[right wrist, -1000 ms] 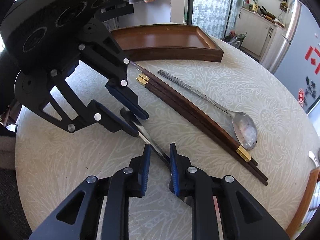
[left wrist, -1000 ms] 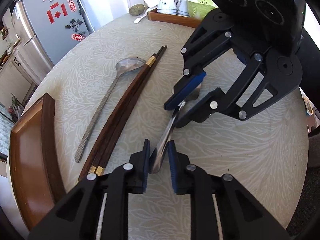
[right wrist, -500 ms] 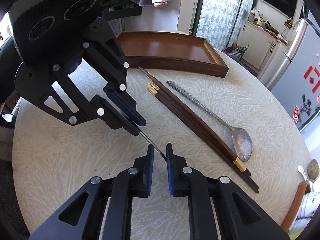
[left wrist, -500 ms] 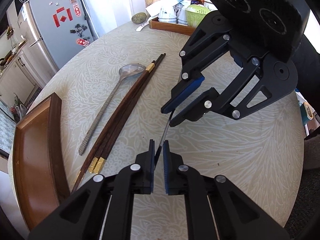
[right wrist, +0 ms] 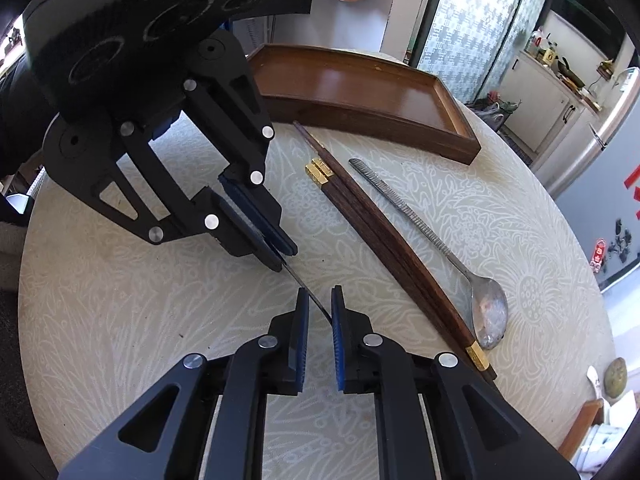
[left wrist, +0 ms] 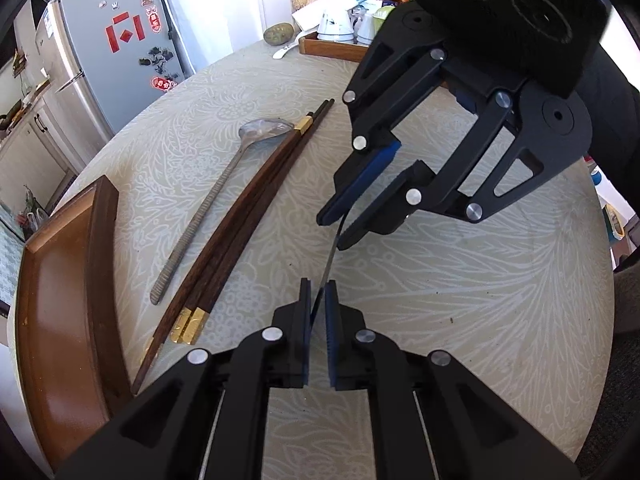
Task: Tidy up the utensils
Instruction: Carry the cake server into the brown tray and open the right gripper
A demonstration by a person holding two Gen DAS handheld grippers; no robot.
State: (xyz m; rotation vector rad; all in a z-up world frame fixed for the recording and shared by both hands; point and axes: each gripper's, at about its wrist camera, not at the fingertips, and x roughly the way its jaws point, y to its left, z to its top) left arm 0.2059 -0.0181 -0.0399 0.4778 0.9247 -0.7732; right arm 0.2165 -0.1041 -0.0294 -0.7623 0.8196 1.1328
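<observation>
Left wrist view: two grippers, left gripper (left wrist: 318, 296) and right gripper (left wrist: 334, 220), are both clamping one thin utensil (left wrist: 329, 258); one spoon (left wrist: 224, 176) and four chopsticks (left wrist: 240, 220) are lying further left.

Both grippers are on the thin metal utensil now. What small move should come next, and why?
Probably lift it together and carry it toward the wooden tray. The left gripper and right gripper each pinch one end of the thin metal utensil, seen edge-on, while the tray holds nothing visible and the chopsticks and spoon lie on the table.
</observation>
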